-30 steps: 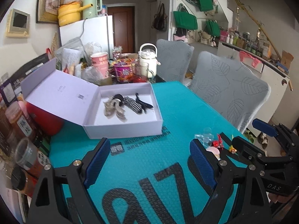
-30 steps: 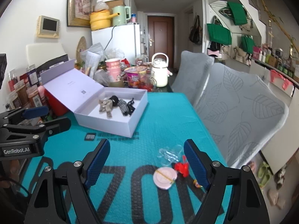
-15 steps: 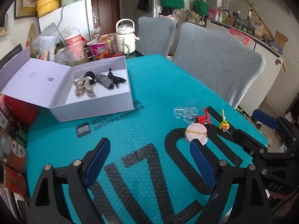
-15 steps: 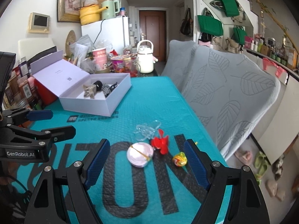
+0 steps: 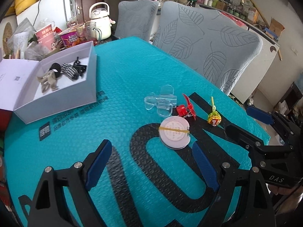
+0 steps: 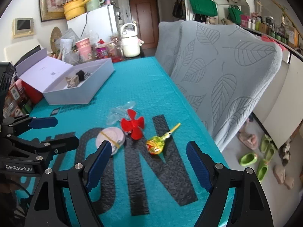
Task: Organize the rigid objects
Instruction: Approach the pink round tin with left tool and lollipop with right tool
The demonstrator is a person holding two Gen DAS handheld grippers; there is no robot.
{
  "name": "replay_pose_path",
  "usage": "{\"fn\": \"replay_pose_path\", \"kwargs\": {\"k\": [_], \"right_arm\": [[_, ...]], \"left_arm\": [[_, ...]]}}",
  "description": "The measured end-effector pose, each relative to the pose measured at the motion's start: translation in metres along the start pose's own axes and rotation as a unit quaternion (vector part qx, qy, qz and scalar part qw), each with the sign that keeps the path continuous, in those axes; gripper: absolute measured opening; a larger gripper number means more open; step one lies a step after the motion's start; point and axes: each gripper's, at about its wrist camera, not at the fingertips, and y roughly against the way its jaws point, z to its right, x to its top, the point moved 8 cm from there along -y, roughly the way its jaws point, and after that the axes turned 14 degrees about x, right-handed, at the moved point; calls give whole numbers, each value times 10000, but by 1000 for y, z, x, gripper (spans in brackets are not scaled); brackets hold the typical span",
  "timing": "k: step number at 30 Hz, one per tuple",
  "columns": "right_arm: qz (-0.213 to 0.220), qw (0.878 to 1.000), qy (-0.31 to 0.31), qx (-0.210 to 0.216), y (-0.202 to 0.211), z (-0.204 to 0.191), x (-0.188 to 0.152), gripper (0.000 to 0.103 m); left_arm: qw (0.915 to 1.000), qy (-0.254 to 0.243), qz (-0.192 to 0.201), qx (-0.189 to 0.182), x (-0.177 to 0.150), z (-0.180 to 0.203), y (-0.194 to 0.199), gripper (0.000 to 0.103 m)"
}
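On the teal mat lie a clear plastic piece (image 5: 161,102) (image 6: 121,110), a red propeller (image 5: 186,108) (image 6: 133,124), a round pink tin with a yellow band (image 5: 174,133) (image 6: 110,138) and a yellow-wrapped lollipop (image 5: 214,118) (image 6: 157,143). An open lilac box (image 5: 56,96) (image 6: 83,92) holds several dark and beige soft items. My left gripper (image 5: 151,164) is open and empty, just short of the tin. My right gripper (image 6: 148,163) is open and empty, just short of the lollipop. Each gripper shows in the other's view: the right (image 5: 244,123), the left (image 6: 56,130).
Cups, snack tubs and a white kettle (image 5: 99,21) crowd the table's far end. Two grey leaf-pattern chairs (image 6: 217,71) stand along the right edge. Jars (image 6: 15,94) line the left edge. Slippers (image 6: 248,158) lie on the floor to the right.
Both grippers have moved forward and tilted down toward the small objects, which now sit closer and larger in both views. Both stay open and empty.
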Motion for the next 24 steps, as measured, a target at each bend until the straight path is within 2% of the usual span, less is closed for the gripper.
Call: {"fn": "replay_pose_path", "kwargs": {"k": [16, 20, 22, 23, 24], "right_arm": [[-178, 9991, -318, -229, -7, 39, -3, 82], [-166, 9986, -447, -226, -8, 45, -2, 82], [-163, 9987, -442, -219, -9, 46, -2, 82], [-176, 9987, -438, -206, -10, 46, -1, 82], [-187, 9987, -439, -192, -11, 45, 0, 82]], "left_arm": [[9971, -351, -441, -515, 2, 42, -48, 88], [9964, -588, -264, -547, 6, 51, -52, 88], [9965, -614, -88, -566, 8, 52, -53, 78], [9965, -709, 5, -443, 9, 53, -54, 74], [9963, -798, 80, -318, 9, 53, -54, 65]]}}
